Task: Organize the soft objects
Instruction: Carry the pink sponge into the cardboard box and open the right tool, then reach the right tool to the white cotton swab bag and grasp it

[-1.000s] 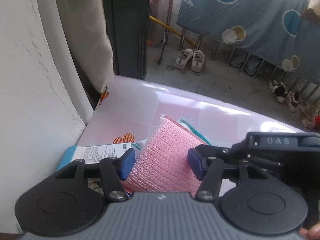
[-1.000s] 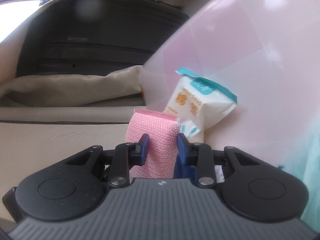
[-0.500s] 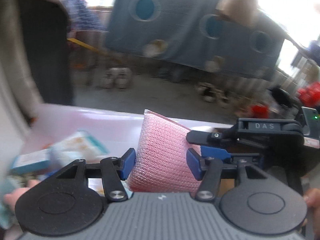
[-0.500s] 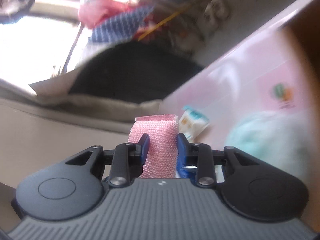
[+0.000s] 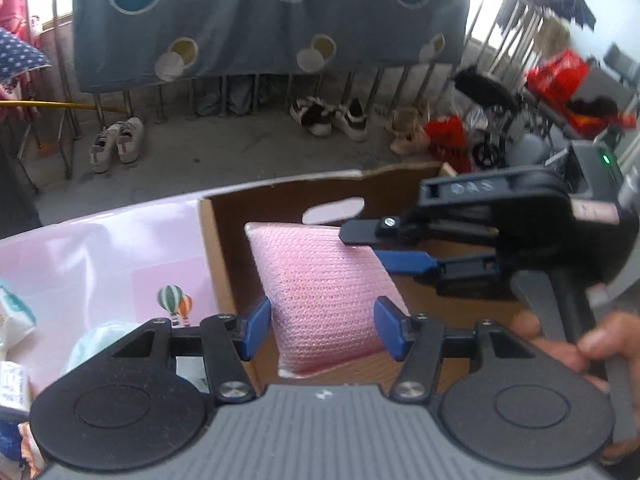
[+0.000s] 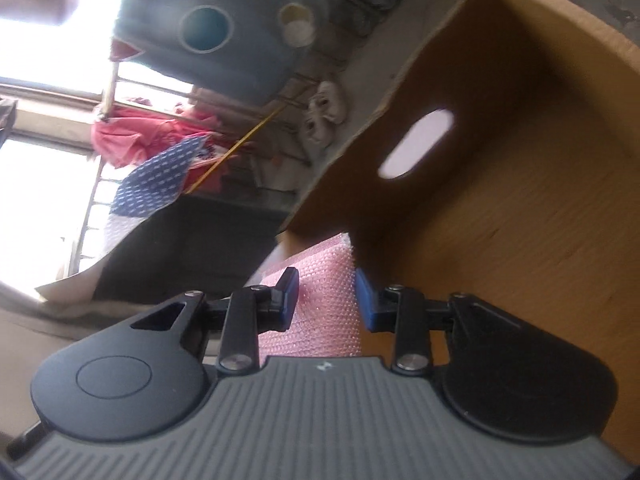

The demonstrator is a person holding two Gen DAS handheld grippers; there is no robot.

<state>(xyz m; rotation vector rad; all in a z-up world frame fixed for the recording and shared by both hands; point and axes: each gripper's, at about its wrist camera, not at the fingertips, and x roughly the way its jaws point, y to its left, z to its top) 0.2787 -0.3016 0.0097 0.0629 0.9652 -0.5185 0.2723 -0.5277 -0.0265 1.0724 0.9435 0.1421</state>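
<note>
Table [image 5: 100, 248] — covered with a glossy pink cloth printed with hot-air balloons [image 5: 175, 300]. An open cardboard box [image 5: 212, 248] is set on it at the right; white-and-teal soft packets [image 5: 16, 316] and a pale mint bundle [image 5: 96, 340] are laid at the left — partly cut off.

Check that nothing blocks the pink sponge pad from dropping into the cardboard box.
Nothing visible does. The pink sponge pad, gripped by both the left gripper and right gripper, hangs over the open cardboard box, whose visible floor is bare.
</note>
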